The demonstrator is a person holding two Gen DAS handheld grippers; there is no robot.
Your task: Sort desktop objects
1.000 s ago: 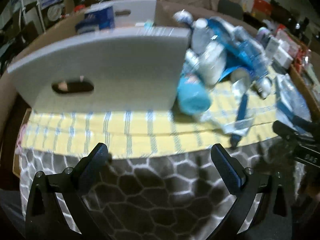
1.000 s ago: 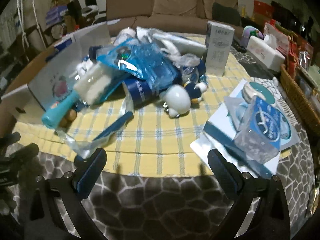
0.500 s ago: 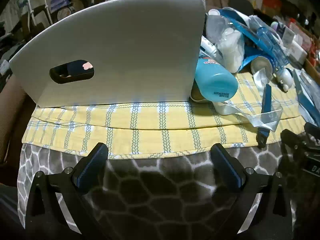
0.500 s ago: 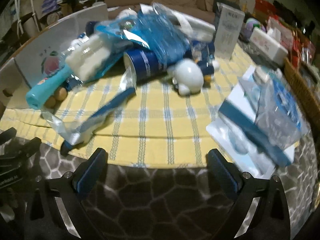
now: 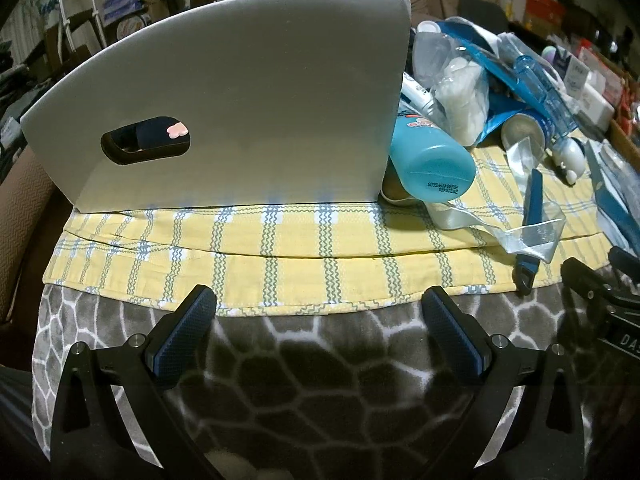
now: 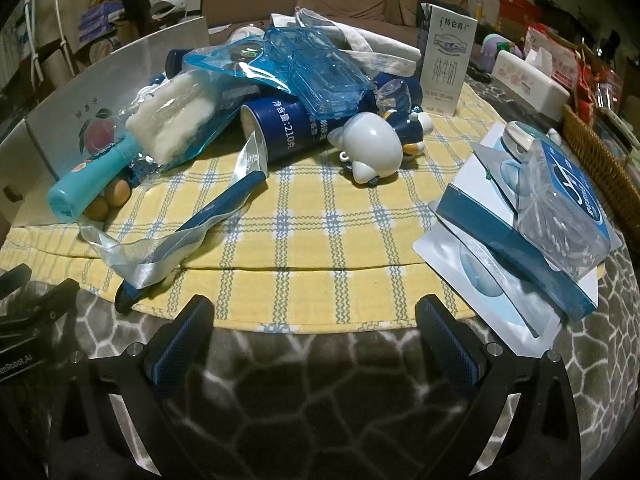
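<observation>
Jaws wide before cluttered cloth (image 6: 320,216)

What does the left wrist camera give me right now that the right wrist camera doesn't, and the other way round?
Only the left wrist view shows the front wall of the white box with its handle slot, and the printed base of the teal bottle.

Only the right wrist view shows the milk carton, the white figurine, the tissue box and the wicker basket.

Both show the yellow checked cloth, the blue pen in its clear wrapper and the pile of blue packaging. Both grippers are open and empty.
</observation>
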